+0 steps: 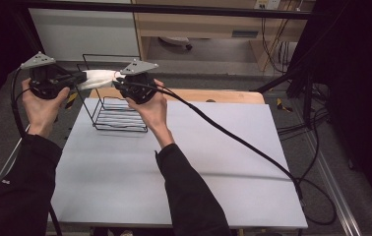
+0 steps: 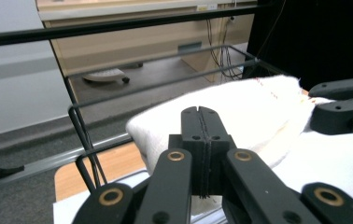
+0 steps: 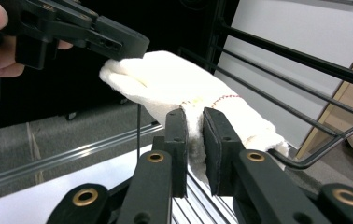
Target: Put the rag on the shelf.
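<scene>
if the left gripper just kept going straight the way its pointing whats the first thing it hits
Most likely the white cloth, which lies directly ahead of the left gripper. Past the cloth, the right gripper holds its far end over the black wire basket. Depth is hard to judge, so this is a guess.

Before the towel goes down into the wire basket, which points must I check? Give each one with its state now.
1. Left gripper holds one end of the white towel: ok.
2. Right gripper is clamped on the other end: ok.
3. Towel hangs above the wire basket, not touching the table: ok.
4. Towel free of the basket's top wires: cannot tell.
5. Basket has room inside: ok.
6. Right gripper's cable lies away from the basket: ok.
</scene>
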Demonstrator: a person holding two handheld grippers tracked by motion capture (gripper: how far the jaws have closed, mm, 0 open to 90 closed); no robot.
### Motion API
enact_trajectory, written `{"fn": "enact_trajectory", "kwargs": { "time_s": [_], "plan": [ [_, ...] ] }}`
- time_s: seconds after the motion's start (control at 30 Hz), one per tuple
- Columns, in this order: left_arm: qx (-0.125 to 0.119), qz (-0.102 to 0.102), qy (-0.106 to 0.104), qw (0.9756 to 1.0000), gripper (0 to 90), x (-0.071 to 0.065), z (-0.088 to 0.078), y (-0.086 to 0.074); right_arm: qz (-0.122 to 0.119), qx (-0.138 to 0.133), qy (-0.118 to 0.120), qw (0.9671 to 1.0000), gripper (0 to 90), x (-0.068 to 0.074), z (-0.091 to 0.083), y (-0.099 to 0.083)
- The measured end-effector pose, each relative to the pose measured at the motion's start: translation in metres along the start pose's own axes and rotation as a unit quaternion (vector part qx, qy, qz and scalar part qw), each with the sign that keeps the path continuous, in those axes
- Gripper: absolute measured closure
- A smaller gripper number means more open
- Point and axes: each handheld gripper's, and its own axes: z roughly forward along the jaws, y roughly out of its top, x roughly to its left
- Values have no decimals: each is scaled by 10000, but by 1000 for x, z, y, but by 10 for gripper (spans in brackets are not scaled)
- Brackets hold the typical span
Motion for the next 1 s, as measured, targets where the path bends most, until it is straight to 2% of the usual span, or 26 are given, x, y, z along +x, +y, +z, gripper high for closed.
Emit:
{"fn": "enact_trajectory", "kwargs": {
  "time_s": [0.17,0.27,0.33,0.4,0.5,0.6,0.7,0.83,1.0],
  "plan": [
    [-16,-13,-41,10000,900,1,1,-6,15,21,48,10000,760,0,-2,1],
    [18,23,-32,10000,900,0,1,-9,124,-48,114,9998,684,0,-4,3],
    [47,37,-28,10000,900,1,2,-12,129,-53,134,9998,684,-1,-5,5],
    [53,32,-32,10000,900,0,3,-14,182,-36,188,9997,719,-2,-6,6],
    [103,64,-33,9999,900,0,5,-19,280,28,253,9993,818,-3,-4,5],
    [128,64,-28,9999,900,0,8,-25,336,199,306,9988,890,-2,-1,2],
    [153,42,-12,9999,900,0,12,-29,376,389,309,9981,900,-2,5,-3],
    [133,18,18,9999,900,1,16,-34,345,546,166,9978,900,-3,13,-10],
    [89,-96,19,9999,900,5,21,-38,362,587,-26,9976,900,-6,20,-16]
  ]
}}
